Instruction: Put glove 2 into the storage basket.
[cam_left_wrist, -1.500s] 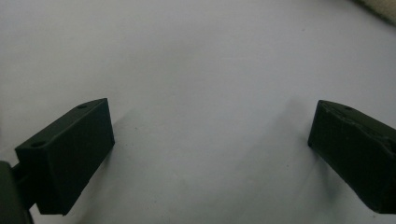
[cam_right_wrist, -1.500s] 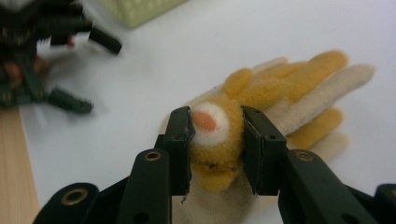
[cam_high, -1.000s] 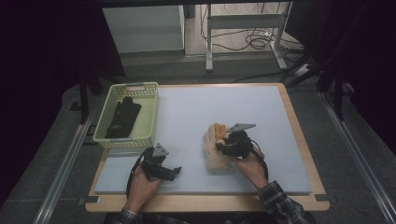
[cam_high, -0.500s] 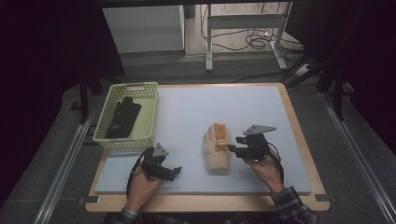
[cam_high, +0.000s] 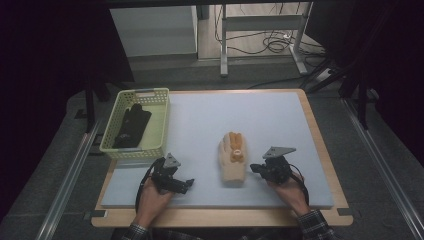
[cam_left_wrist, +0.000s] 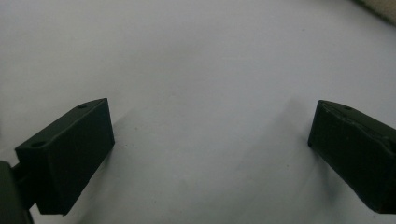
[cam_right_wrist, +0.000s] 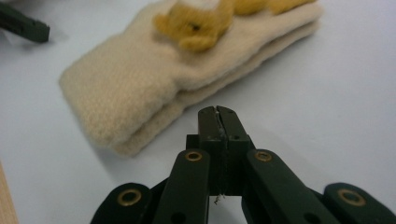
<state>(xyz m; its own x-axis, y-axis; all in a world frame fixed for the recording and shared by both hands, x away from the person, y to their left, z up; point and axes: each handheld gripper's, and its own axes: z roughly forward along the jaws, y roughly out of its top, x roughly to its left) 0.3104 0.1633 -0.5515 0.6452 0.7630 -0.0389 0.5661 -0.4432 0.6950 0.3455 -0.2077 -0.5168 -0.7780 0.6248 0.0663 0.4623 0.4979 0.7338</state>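
Holding our right gripper (cam_right_wrist: 218, 112) with jaws together beside the mittens (cam_high: 233, 159), left gripper (cam_left_wrist: 210, 154) jaws apart, we risk pushing the 2 askew.

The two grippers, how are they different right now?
The left gripper has its jaws spread wide over bare mat; the right gripper has its jaws pressed shut, holding nothing. The right gripper points at the cream mittens just ahead of it; the left gripper has nothing near its jaws. Both are black and held low near the table's front edge.
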